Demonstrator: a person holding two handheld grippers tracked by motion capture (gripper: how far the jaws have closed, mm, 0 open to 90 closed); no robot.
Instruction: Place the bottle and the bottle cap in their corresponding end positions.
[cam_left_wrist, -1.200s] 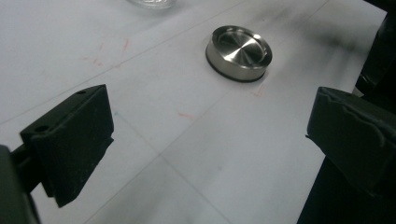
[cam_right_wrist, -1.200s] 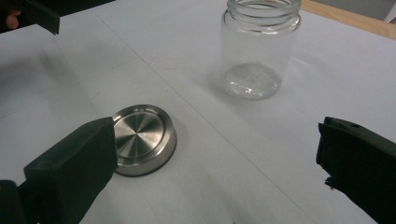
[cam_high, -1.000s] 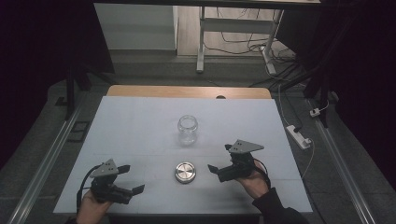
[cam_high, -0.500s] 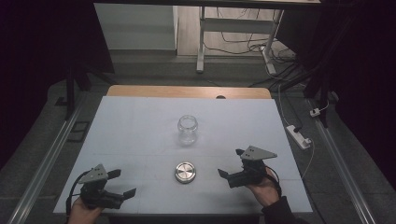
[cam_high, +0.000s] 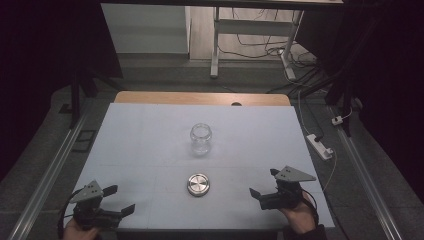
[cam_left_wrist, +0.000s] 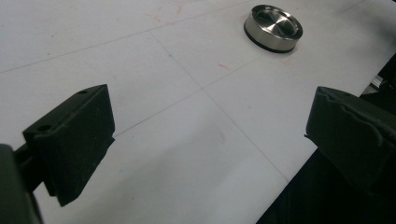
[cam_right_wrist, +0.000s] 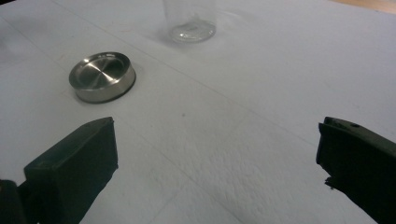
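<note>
Dim room, cables on the floor beyond; white table (cam_high: 150, 130) under both tongs. My left gripper (cam_high: 120, 201) sits at the near left edge, jaws spread wide, nothing between them. My right gripper (cam_high: 261, 184) sits at the near right edge, jaws equally wide, also empty.

Lid (cam_high: 198, 184): between the two grippers, slightly ahead of them, flat on the table, touching nothing. Steel, round, low-walled with a dark band at the base. Judged light, rigid and slick; best taken across its side wall, jaws level and low.

Jar (cam_high: 201, 138): beyond the lid, upright, mouth open, well apart from either gripper. Clear glass, judged fragile and slippery; hold at the body below the neck, with moderate squeeze.
</note>
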